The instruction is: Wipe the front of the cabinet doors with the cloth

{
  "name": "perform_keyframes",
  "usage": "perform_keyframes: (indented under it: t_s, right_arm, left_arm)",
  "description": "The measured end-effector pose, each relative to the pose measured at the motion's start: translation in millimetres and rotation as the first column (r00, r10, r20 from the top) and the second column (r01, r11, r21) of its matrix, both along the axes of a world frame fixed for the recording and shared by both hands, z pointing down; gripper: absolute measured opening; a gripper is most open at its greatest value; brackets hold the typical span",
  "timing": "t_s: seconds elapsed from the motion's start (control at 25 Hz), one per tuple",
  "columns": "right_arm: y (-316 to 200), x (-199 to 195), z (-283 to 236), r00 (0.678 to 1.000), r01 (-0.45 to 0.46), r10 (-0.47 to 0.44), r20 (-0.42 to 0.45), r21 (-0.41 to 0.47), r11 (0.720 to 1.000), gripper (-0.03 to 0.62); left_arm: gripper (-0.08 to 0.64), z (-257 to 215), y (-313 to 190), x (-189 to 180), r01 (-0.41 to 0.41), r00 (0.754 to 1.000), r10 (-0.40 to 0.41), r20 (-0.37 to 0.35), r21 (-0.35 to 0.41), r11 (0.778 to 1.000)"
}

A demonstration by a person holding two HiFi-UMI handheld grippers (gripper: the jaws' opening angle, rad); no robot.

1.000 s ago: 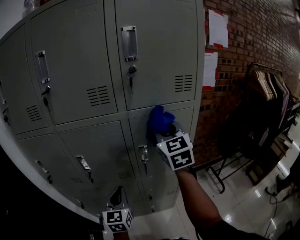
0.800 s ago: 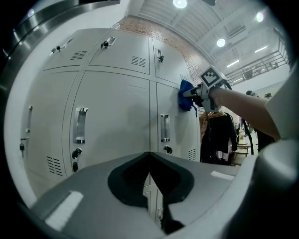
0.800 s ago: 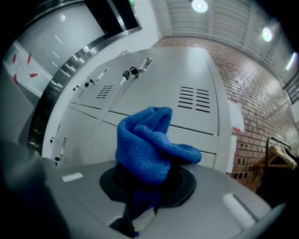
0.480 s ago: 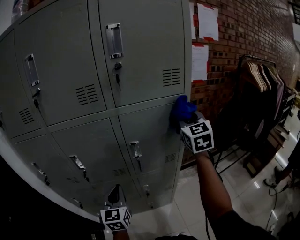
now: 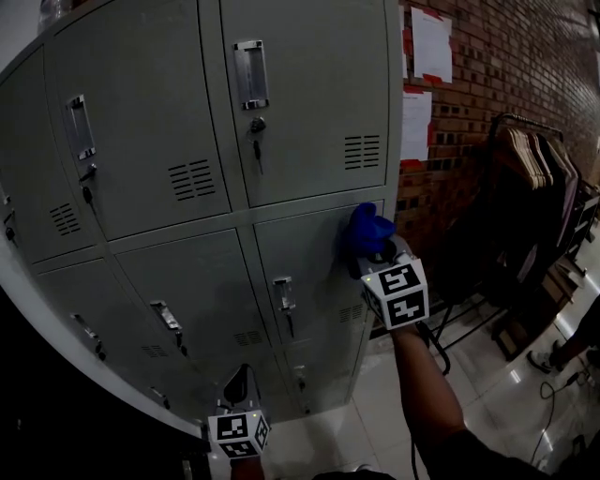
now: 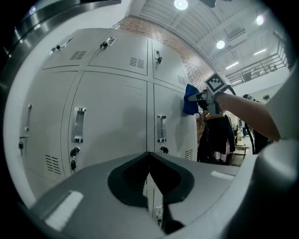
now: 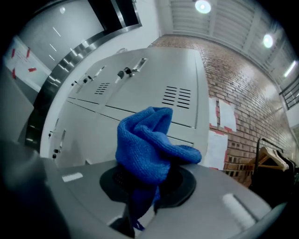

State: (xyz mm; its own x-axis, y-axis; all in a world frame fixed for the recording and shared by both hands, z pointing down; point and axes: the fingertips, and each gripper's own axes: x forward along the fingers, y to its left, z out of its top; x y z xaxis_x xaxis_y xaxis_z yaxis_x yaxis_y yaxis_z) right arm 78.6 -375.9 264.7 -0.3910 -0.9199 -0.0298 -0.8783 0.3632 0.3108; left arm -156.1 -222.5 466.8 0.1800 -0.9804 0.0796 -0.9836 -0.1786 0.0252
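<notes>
Pinching the blue cloth (image 5: 366,227), the right gripper (image 5: 373,255) presses it to the top right corner of a cabinet door (image 5: 300,258). A stroke rightward could slip it off the edge; the left gripper (image 5: 236,386) hangs closed, empty.

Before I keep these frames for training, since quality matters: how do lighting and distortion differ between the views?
Head view: dim, underexposed, grey metal locker doors bowed by the lens. Left gripper view: bright, ceiling lamps glaring, dark round vignette. Right gripper view: well lit, crumpled blue cloth sharp in the tongs of the right gripper.
</notes>
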Motion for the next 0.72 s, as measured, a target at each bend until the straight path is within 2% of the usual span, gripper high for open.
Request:
perform_keyframes:
  t_s: [0.24,0.4,0.52,0.72]
  right_arm:
    - [30.0,-102.0,36.2,0.985,0.17,-0.168,0.041,-0.052,0.984,0.078]
    - [29.0,-151.4,45.8,0.973,0.23,-0.228,0.04,-0.082,0.97,0.078]
    - [19.3,-171.8,46.8,0.971,0.239,-0.239,0.013,-0.094,0.966,0.078]
    - [16.0,-174.5,45.9,0.969,0.245,-0.247,-0.015,-0.087,0.966,0.077]
  left_arm:
    - [0.014,-4.7,5.6,-10.8,0.026,1.0,-0.025,-0.007,0.014,1.0]
    - [0.014,-1.1,11.3,-18.7,0.039,0.999,-0.039,-0.009,0.01,0.999]
    - [0.014,1.8,14.7,-25.6,0.05,0.999,-0.05,-0.01,0.003,0.999]
    - [0.014,5.1,15.6,-30.6,0.062,0.998,-0.062,-0.012,-0.006,0.998]
